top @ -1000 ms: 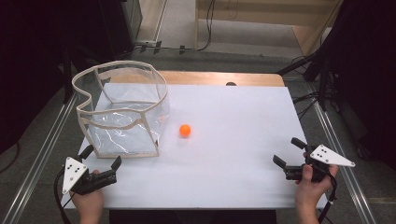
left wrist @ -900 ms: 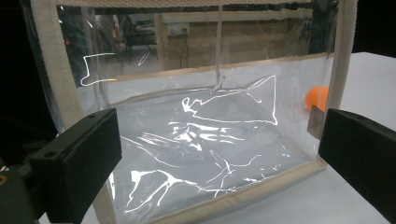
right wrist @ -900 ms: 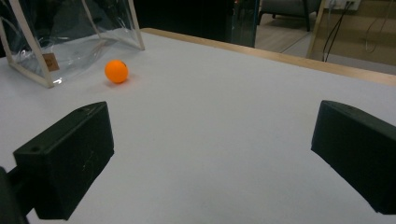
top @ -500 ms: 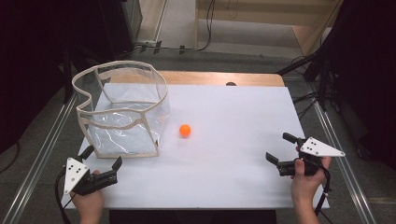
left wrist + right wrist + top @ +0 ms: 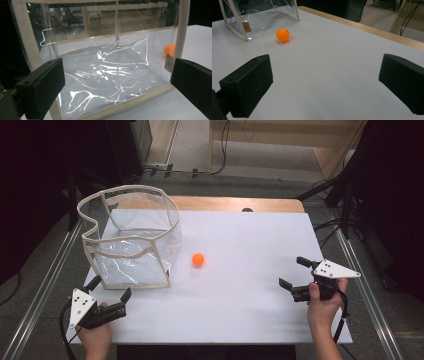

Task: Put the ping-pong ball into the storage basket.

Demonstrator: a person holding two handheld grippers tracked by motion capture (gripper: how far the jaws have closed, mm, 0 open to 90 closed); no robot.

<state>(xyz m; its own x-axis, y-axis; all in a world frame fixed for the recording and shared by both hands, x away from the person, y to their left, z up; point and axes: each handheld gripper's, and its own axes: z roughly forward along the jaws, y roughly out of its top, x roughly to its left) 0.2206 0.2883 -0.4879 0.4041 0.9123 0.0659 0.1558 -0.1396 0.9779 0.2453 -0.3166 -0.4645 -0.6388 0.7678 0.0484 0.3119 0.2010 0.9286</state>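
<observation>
Orange ball (image 5: 198, 259) sits loose on the white table (image 5: 240, 320) beside a clear bag (image 5: 131, 240); both grippers' jaws gape empty, and the right gripper (image 5: 293, 275) could nudge it rolling away.

Ball (image 5: 170, 50) sat half hidden behind bag (image 5: 105, 75) corner trim in left gripper view, only a sliver seen thru plastic. Bag top and left side got cut off by the frame there. Small tag (image 5: 246, 27) on bag too tiny to read. Person's forearms ran off bottom edge, high view.
</observation>
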